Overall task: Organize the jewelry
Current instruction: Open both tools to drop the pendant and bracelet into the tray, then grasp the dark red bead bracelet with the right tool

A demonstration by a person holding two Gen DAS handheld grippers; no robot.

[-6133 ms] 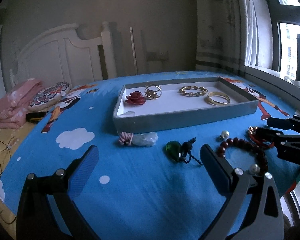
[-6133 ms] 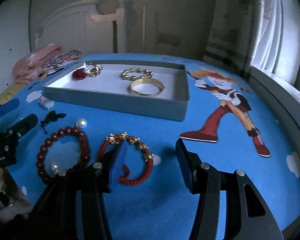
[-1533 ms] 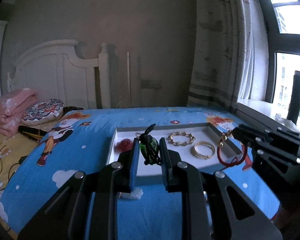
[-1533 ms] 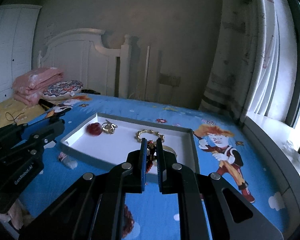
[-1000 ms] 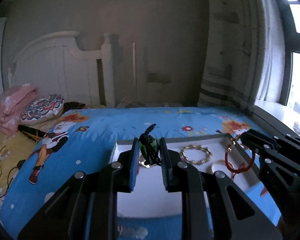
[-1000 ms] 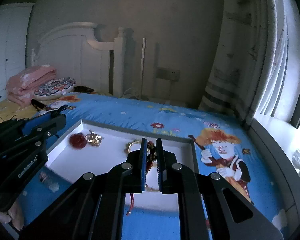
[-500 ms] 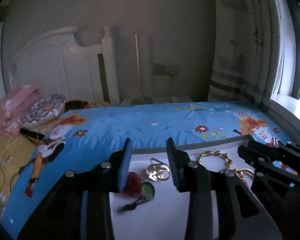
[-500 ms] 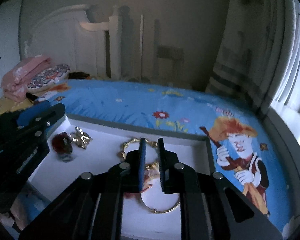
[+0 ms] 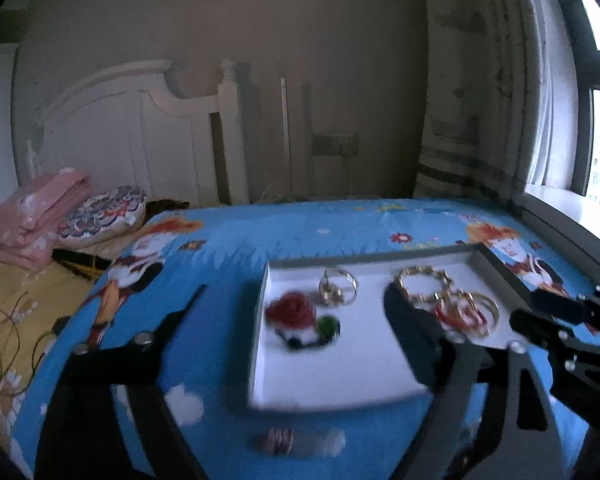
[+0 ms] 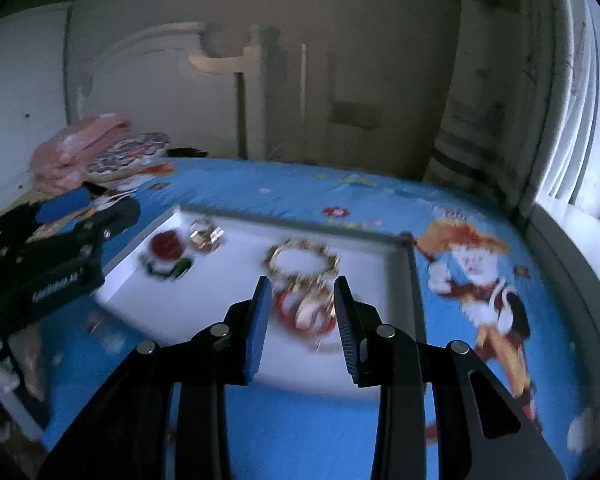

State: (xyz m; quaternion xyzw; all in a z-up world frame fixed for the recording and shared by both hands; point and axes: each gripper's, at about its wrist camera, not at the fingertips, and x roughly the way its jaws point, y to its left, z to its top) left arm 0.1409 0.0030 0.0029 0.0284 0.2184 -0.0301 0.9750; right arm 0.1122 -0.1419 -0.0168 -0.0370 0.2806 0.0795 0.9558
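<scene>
A grey tray with a white floor (image 9: 340,376) (image 10: 228,304) lies on the blue bedsheet. In it lie a red flower piece (image 9: 290,312) (image 10: 165,245), a green pendant on a black cord (image 9: 327,326) (image 10: 180,267), gold rings (image 9: 337,288) (image 10: 205,235), a gold chain bracelet (image 9: 422,280) (image 10: 302,262) and a red cord bracelet (image 9: 458,316) (image 10: 306,312) on a gold bangle. My left gripper (image 9: 296,320) is open and empty above the tray's left part. My right gripper (image 10: 302,310) is open and empty above the red bracelet.
A small pink and clear piece (image 9: 296,442) lies on the sheet in front of the tray. Folded pink bedding (image 9: 36,216) and a patterned cushion (image 9: 100,214) lie at the far left by the white headboard. A window sill (image 9: 572,220) runs along the right.
Both grippers have opened wide and pulled back. The green pendant now lies in the tray by the red flower. The red cord bracelet now lies on the gold bangle.
</scene>
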